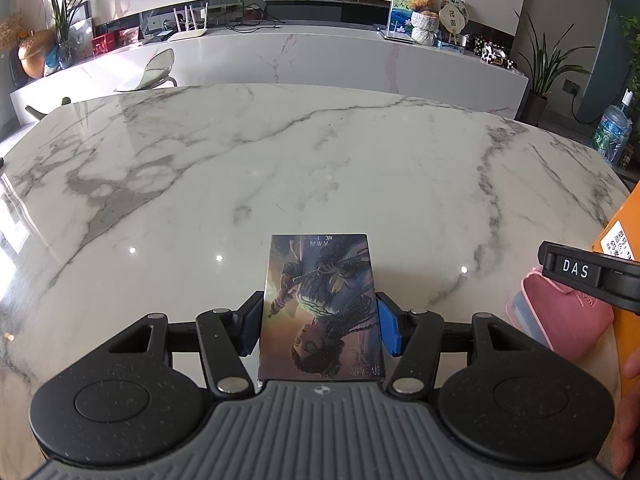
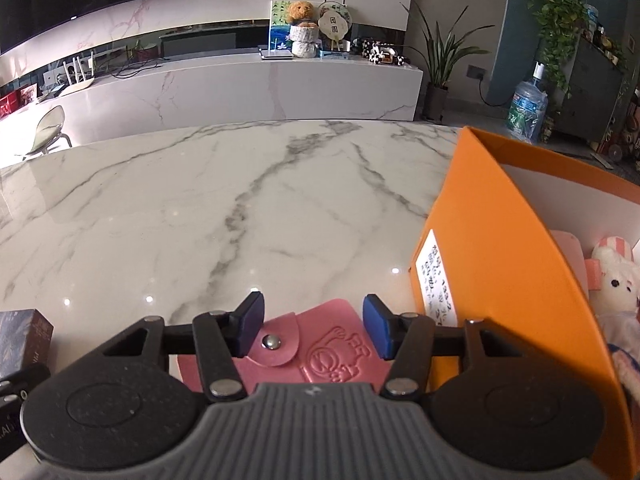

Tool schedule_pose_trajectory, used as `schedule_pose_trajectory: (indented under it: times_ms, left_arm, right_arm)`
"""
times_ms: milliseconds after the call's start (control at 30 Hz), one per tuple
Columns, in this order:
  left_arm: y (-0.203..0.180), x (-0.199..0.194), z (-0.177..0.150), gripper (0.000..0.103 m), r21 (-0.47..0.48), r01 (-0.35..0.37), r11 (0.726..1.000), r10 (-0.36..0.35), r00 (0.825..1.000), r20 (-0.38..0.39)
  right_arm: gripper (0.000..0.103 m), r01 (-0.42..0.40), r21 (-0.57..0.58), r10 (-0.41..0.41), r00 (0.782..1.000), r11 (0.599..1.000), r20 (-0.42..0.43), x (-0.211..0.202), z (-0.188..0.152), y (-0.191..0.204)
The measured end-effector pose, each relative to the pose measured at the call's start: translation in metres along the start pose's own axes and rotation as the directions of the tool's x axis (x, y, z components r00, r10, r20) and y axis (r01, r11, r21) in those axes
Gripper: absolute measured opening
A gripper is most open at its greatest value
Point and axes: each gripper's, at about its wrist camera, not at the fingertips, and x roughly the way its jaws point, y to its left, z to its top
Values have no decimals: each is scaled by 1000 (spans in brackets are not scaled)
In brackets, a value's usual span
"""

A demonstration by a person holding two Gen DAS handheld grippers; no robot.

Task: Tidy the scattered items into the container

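Note:
My left gripper (image 1: 320, 326) is shut on a small illustrated card box (image 1: 320, 304), its blue pads pressed on both long sides, over the marble table (image 1: 280, 168). The box's corner also shows in the right wrist view (image 2: 24, 336). My right gripper (image 2: 314, 330) is open above a pink snap pouch (image 2: 320, 348) that lies flat on the table; its pads stand apart from the pouch. The pouch also shows in the left wrist view (image 1: 560, 316). The orange box (image 2: 500, 248) stands just right of the pouch, with a white plush rabbit (image 2: 616, 284) inside.
The orange box's edge (image 1: 624, 240) and the right gripper's body (image 1: 588, 276) sit at the right of the left wrist view. A white label (image 2: 436, 280) is on the box's side. A chair (image 2: 48, 128) and a long white cabinet (image 2: 240, 84) stand beyond the table.

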Motion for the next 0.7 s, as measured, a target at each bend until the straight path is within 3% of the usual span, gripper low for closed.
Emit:
schedule_pose_trajectory:
  times_ms: [67,333,367,500,700]
  left_arm:
    - [0,0,0,66,1,0,1000,0,1000,-3]
    - [1,-7,-3,66,1,14,1000,-14,999,-40]
    - [3,-9,-5,66,-3,19,1000,-19,999,-51]
    - [7,-18,-13,66,6,35,999,-34,996,-87]
    - [-4,-33,-32,66,52,63,997,-57,992,-112]
  right_arm:
    - [53,-33,-42,32,999,999,-8,0,-2,6]
    - [53,-169,-210,169,985,963,-18,-35,-32,36]
    - [47,-184,-218,183,983,958,-26,-40,-35,38]
    - [47,-245,-215,237,969,945,-64,-57,-49,32]
    - [47,-274,-249,266,962,929,-67,-85,-72,26]
